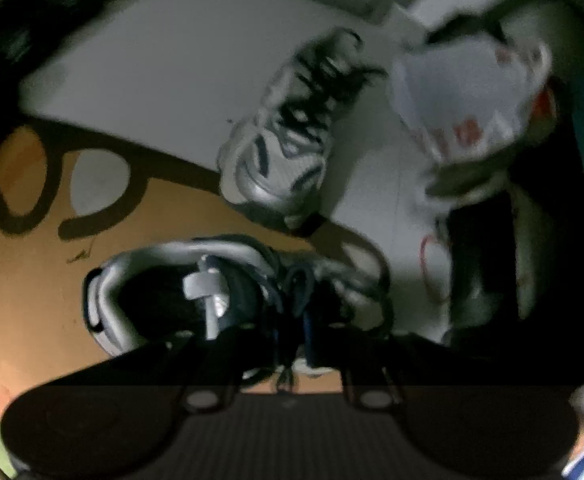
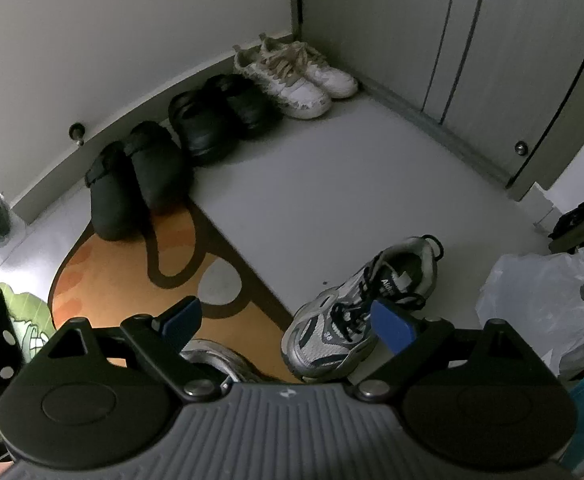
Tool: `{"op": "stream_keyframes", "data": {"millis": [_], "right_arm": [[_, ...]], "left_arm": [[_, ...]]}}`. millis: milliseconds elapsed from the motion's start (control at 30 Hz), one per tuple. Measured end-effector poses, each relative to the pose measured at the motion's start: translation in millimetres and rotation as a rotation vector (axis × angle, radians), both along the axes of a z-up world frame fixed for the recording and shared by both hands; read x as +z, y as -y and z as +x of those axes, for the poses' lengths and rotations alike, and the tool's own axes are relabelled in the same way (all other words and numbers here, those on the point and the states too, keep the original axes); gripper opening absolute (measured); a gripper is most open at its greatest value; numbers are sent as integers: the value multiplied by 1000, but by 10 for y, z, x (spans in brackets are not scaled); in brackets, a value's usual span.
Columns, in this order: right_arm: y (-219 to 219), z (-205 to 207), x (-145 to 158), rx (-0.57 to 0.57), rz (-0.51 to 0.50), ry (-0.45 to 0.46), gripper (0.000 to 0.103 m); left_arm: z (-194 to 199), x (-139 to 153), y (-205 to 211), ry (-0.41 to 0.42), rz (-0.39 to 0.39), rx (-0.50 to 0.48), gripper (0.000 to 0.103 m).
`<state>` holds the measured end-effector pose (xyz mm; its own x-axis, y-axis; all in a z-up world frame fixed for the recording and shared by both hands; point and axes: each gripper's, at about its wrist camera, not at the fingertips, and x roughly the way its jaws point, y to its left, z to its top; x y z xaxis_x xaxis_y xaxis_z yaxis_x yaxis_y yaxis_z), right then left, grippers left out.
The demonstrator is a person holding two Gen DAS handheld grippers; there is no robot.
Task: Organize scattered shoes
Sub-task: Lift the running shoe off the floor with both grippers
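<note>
Left wrist view is showing the left gripper (image 1: 292, 344) clamping a grey-and-navy mesh sneaker (image 1: 196, 288) over an orange rug with brown outlines (image 1: 32, 280). Its matching sneaker (image 2: 356, 316) is lying just beyond the rug's edge. Right gripper (image 2: 288, 320) is hovering wide apart, holding nothing. Farther past the rug, black clogs (image 2: 136, 176), black slip-ons (image 2: 220, 112) and white lace-up sneakers (image 2: 296, 72) are lining the wall.
</note>
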<state>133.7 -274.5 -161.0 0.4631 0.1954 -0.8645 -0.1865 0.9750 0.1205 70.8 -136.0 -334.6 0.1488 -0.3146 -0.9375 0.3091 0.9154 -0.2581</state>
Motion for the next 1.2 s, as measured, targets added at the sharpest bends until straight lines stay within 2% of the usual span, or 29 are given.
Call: {"op": "stream_keyframes", "data": {"millis": [133, 233, 333, 467, 567, 733, 900, 1033, 1200], "right_arm": [[-4, 5, -32, -4, -8, -6, 95], [-19, 7, -68, 0, -23, -14, 95], [-33, 8, -103, 4, -38, -22, 95], [-53, 11, -150, 9, -57, -33, 95], [-68, 13, -185, 13, -72, -41, 95], [-76, 0, -245, 40, -104, -62, 95], [-114, -21, -415, 65, -138, -156, 95], [-260, -87, -463, 147, -174, -171, 96], [-648, -186, -455, 326, -157, -161, 97]], "left_arm": [[-7, 44, -178, -42, -47, 87, 11], [-25, 64, -267, -53, -83, 117, 11], [-21, 103, -346, -34, -112, 154, 11], [-50, 151, -381, 2, -103, 140, 11], [-41, 176, -498, -3, -130, 178, 11], [27, 296, -687, 17, -132, 186, 11], [85, 491, -916, 42, -125, 209, 11], [144, 703, -1158, 63, -108, 220, 11], [205, 1008, -1560, 90, -93, 239, 11]]}}
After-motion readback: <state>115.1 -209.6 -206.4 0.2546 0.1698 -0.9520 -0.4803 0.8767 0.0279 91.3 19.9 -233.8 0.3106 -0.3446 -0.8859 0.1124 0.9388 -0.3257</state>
